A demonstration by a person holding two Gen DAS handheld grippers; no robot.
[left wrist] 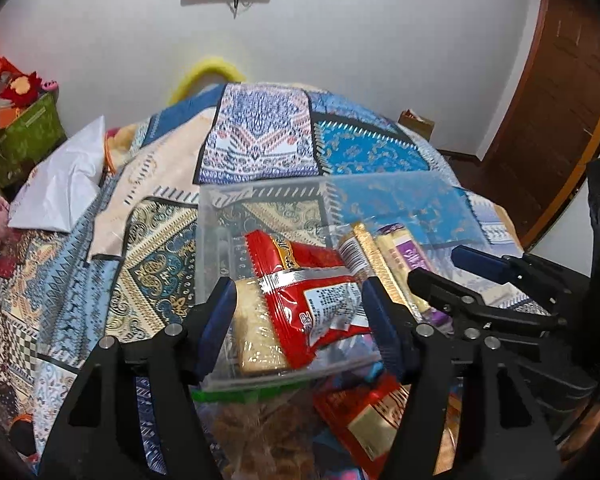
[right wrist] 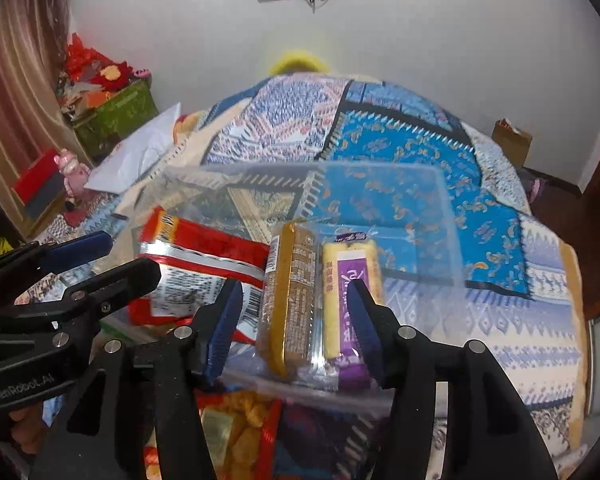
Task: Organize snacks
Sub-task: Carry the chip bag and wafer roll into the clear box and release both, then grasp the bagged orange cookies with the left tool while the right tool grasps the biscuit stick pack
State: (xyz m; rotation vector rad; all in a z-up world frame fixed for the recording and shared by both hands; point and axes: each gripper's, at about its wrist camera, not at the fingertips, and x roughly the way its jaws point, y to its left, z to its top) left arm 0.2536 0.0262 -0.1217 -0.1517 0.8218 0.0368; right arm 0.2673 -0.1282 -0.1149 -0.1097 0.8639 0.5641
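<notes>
Both claws (left wrist: 298, 320) (right wrist: 296, 322) part-open, gripping nothing (clear bin (left wrist: 268, 194) blurred); red packet (left wrist: 312, 304) overlaps biscuit.

The one text that reads clearly is "GenRobot.AI", in pale letters on the black body of the left gripper (right wrist: 104, 264) at the lower left of the right wrist view; the red snack packet (left wrist: 300, 280) carries a white label of small print and a barcode, too fine to read; the purple wrapper (right wrist: 350, 280) and the brown bar wrapper (right wrist: 296, 280) bear characters that cannot be made out.
</notes>
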